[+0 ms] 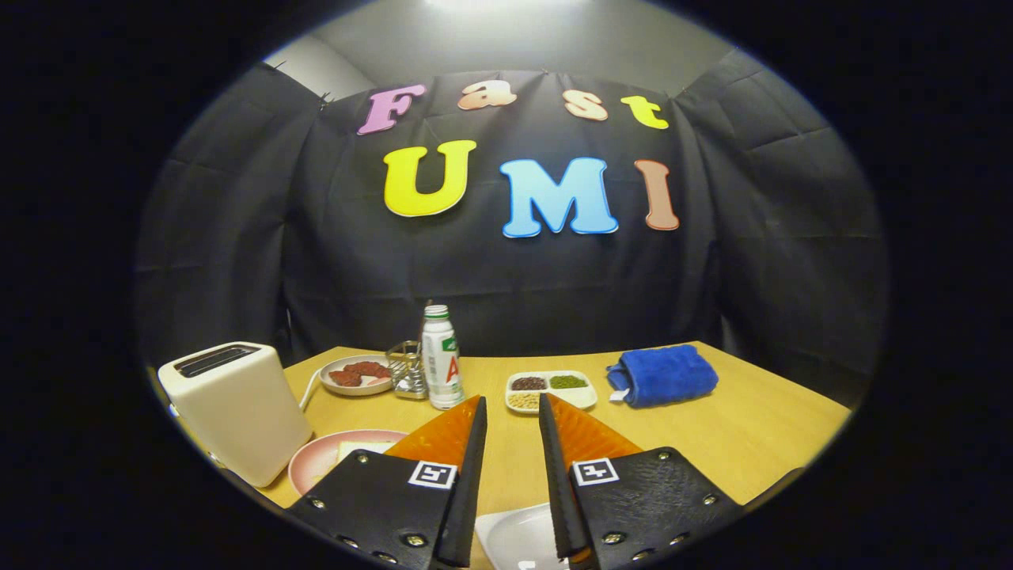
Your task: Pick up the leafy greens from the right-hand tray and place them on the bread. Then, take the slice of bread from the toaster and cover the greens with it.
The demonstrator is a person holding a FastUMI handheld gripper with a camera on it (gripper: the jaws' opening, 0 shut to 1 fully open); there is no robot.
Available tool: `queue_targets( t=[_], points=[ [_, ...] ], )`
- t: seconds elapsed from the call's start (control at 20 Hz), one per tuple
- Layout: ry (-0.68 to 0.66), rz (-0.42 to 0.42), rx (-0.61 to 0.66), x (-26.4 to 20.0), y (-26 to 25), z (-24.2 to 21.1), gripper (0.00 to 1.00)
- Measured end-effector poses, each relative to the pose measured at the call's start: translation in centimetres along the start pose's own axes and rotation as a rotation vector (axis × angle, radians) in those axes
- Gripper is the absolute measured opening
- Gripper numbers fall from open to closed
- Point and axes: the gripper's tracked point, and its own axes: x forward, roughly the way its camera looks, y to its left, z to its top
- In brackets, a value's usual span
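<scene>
tongs (512, 412), 2 square tags, silver screws

A cream toaster (237, 408) stands beside a pink plate (316, 467) holding what seems a pale bread slice (360, 449).

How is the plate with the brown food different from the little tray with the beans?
The round plate holds brown pieces in one pile; the oblong tray keeps dark, green and pale bits in separate compartments. The plate sits beside the toaster, the tray beside the blue towel. Both lie beyond the open gripper.
</scene>
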Motion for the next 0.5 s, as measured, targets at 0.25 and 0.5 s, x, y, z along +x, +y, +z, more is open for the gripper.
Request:
queue_targets(
  t=[0.25, 0.5],
  points=[
    [-0.015, -0.013, 0.032, 1.0, -5.9, 0.5, 0.39],
    [-0.06, -0.03, 0.02, 1.5, -12.4, 1.4, 0.39]
  ],
)
